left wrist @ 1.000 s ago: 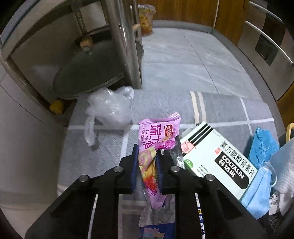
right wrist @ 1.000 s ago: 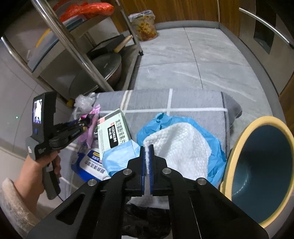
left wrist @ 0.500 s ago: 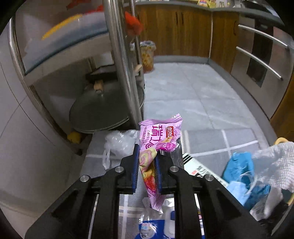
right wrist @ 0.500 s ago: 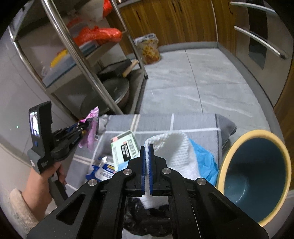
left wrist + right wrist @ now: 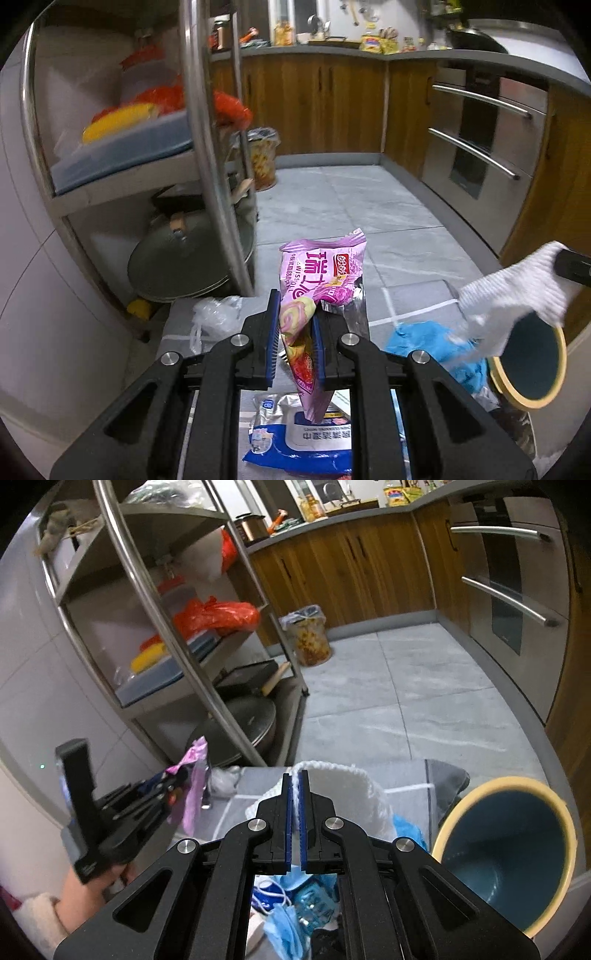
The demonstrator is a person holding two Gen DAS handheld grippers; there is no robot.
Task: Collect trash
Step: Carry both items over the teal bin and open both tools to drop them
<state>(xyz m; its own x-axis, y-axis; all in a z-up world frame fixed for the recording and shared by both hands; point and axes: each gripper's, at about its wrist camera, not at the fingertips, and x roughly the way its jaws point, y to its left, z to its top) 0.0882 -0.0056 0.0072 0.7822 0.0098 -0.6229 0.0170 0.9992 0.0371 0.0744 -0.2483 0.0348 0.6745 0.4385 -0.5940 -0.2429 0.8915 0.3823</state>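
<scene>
My left gripper (image 5: pixel 294 325) is shut on a pink snack wrapper (image 5: pixel 319 275) and holds it well above the grey mat (image 5: pixel 417 299). It also shows in the right wrist view (image 5: pixel 194 782). My right gripper (image 5: pixel 294 794) is shut on a white knitted cloth (image 5: pixel 354 790) and holds it lifted. That cloth also shows at the right of the left wrist view (image 5: pixel 517 288). A blue bin with a yellow rim (image 5: pixel 509 853) stands to the right of the mat. It shows in the left wrist view too (image 5: pixel 532 362).
A blue wet-wipe pack (image 5: pixel 299 439), blue face masks (image 5: pixel 284 919), a blue glove (image 5: pixel 428 339) and a clear plastic bag (image 5: pixel 214 314) lie on the mat. A steel rack (image 5: pixel 207 147) with pans stands to the left. Wooden cabinets and an oven (image 5: pixel 487 147) line the back and right.
Both grippers have risen, lifting the pink wrapper and the white cloth off the mat. The views now tilt up toward the kitchen.
</scene>
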